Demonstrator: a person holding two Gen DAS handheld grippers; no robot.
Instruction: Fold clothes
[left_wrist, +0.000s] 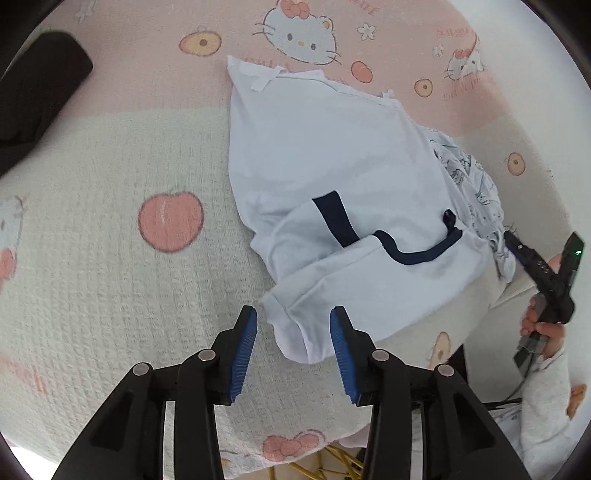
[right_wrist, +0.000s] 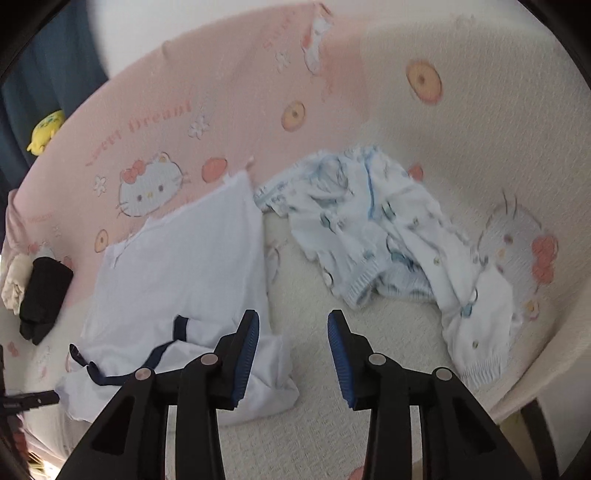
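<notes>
We see the pale white T-shirt with navy trim lying partly folded on the pink-and-cream cartoon-print bed, a crumpled blue-printed garment beside it; our left claw and right claw are both spread, pinching nothing

We hold our left gripper tilted steeply downward, its two black fingers spread apart with the blue ribbed pads facing each other across an open gap; nothing is pinched between them. Our right gripper points down at a shallower slant, its jaws likewise parted, blue pads bare and pressing on nothing. In the left wrist view our right hand shows at the far right edge, fingers wrapped round the handle of its tool, with a pale sleeve running down the forearm below it.
</notes>
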